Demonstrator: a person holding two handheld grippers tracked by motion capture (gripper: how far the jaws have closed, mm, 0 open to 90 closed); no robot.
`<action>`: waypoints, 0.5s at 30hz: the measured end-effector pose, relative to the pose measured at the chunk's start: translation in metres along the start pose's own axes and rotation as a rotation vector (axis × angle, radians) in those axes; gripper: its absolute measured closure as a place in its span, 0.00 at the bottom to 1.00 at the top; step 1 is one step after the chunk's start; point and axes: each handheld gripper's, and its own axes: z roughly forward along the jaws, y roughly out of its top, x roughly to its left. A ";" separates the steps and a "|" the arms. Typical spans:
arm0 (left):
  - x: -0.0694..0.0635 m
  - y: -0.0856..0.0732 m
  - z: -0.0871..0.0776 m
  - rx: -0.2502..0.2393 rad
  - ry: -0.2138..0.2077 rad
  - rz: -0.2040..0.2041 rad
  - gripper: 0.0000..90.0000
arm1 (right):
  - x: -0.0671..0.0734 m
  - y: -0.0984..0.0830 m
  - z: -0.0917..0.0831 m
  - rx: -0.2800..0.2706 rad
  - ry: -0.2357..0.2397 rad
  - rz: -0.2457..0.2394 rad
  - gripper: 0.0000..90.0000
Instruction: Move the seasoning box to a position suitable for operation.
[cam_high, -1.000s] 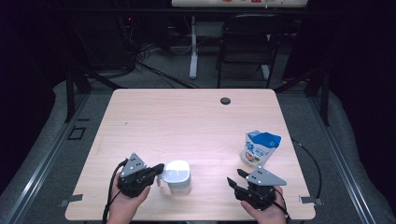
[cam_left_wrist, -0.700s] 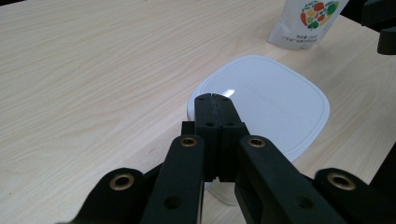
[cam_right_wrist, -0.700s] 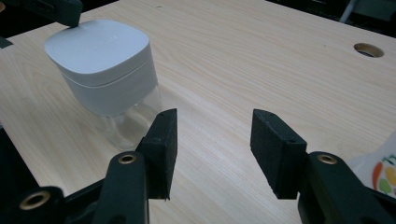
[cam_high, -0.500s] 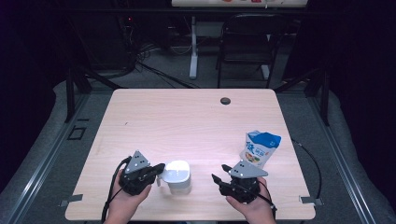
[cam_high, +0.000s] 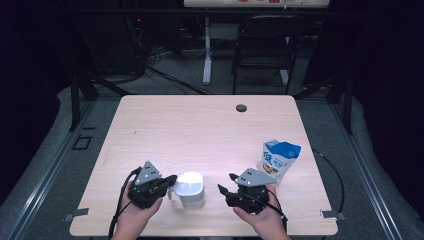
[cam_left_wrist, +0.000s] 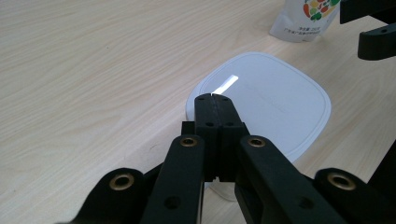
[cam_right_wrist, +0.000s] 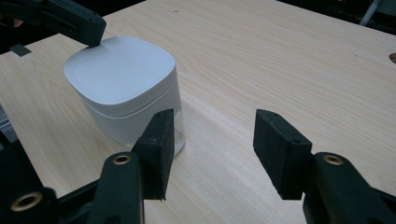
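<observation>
Between two grippers on the table: one white lidded container.
At the left gripper (cam_left_wrist: 215, 96), jaws pressed together, tips resting at the lid edge of the container (cam_high: 190, 188). At the right gripper (cam_right_wrist: 212, 140), jaws apart, just opened wider, nothing between; container just beyond one finger (cam_right_wrist: 159, 140). Farther off, behind the right gripper, a blue-and-white pouch (cam_high: 279, 161), upright on the table (cam_high: 200, 125).

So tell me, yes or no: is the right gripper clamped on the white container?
No: in the right gripper view the right gripper has its jaws apart with bare table between them, the white container off beside one jaw.
</observation>
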 end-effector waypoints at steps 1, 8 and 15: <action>0.000 0.000 0.000 0.000 0.000 0.000 1.00 | 0.000 0.000 0.000 0.000 0.000 0.000 0.54; 0.000 -0.001 0.000 -0.003 0.000 -0.005 1.00 | 0.005 0.001 0.014 0.034 0.004 -0.020 0.55; 0.001 -0.001 0.000 -0.005 -0.002 -0.008 1.00 | 0.009 0.000 0.024 0.056 0.004 -0.033 0.55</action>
